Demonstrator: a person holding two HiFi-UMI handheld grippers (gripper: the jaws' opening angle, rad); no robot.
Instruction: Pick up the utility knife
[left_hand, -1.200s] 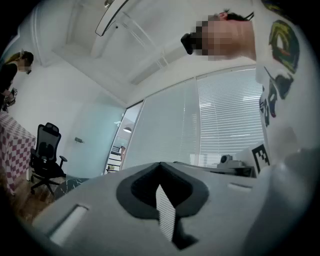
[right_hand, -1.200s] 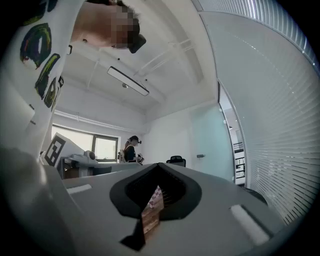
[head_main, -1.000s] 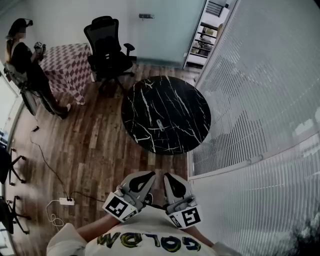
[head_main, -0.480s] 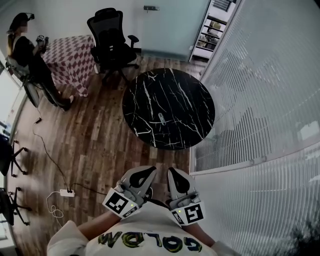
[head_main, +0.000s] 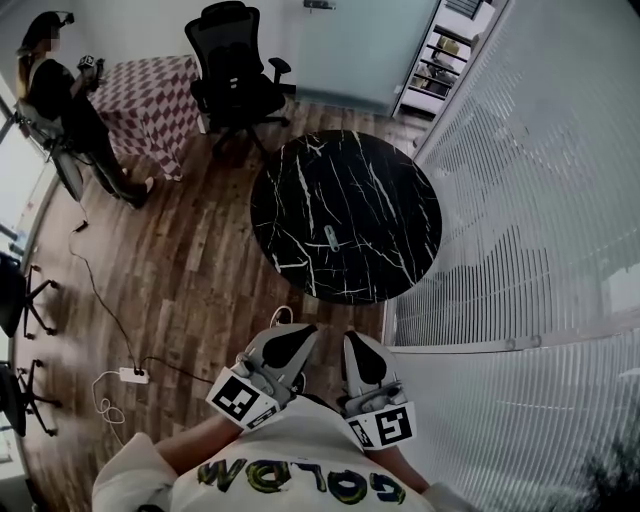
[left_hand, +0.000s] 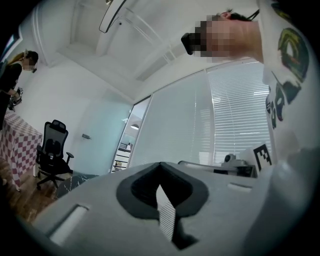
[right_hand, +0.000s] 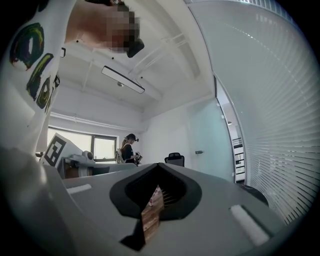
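Looking down in the head view, the utility knife lies on the round black table, well ahead of the left gripper and right gripper; the reach would go best by carrying one forward, opening it over the knife and closing across its narrow body. The left gripper view shows jaws together on nothing, and the right gripper view shows the same. The only writing is the shirt lettering, upside down and not surely readable.

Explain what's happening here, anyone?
A person holds a gripper in each hand, close to the chest, facing a round black marble table. The left gripper and right gripper are both shut and empty. The utility knife lies untouched on the table, well ahead of them. Pickup not yet begun.
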